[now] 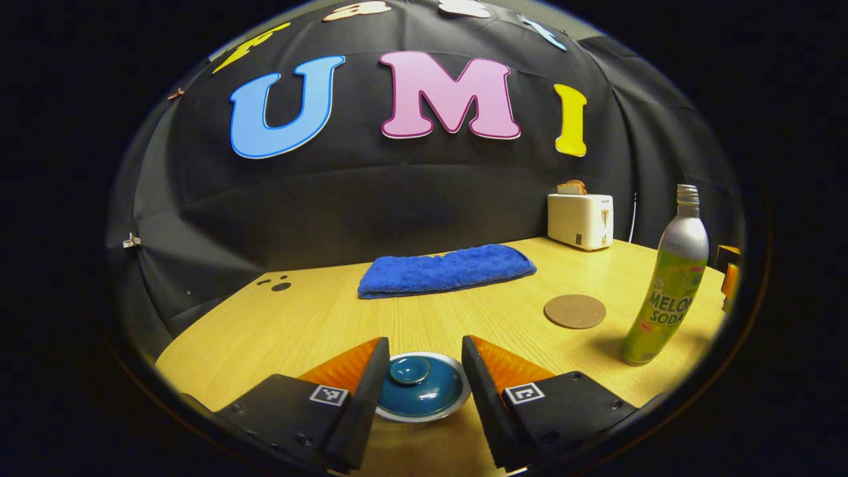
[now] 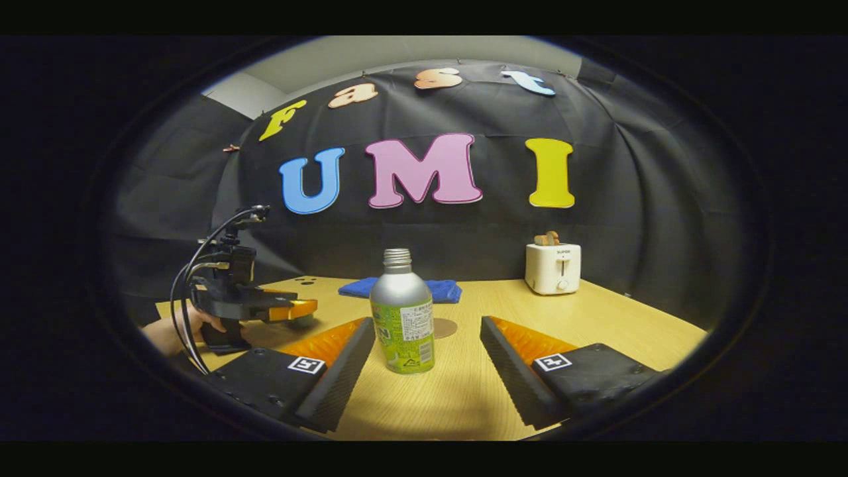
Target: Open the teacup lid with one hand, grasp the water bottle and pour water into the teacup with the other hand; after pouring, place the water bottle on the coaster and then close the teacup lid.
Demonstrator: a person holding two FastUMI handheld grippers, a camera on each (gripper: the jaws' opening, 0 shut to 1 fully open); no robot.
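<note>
Left claw [image 1: 424, 361] straddles teacup lid [image 1: 420, 392]; right claw [image 2: 425, 354] frames water bottle [image 2: 403, 318].

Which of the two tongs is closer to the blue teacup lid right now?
Left. The left tongs are open with the lid between their fingers. The right tongs are open farther off, facing the bottle.

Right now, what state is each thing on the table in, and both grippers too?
Teacup lid: on the cup, closed, between the left gripper's fingers, not yet gripped.
Water bottle: upright on the table, cap off, not on the coaster.
Coaster: bare.
Blue towel: folded, lying flat.
Toaster: bread in the slot.
Left gripper: open.
Right gripper: open, facing the bottle.
</note>
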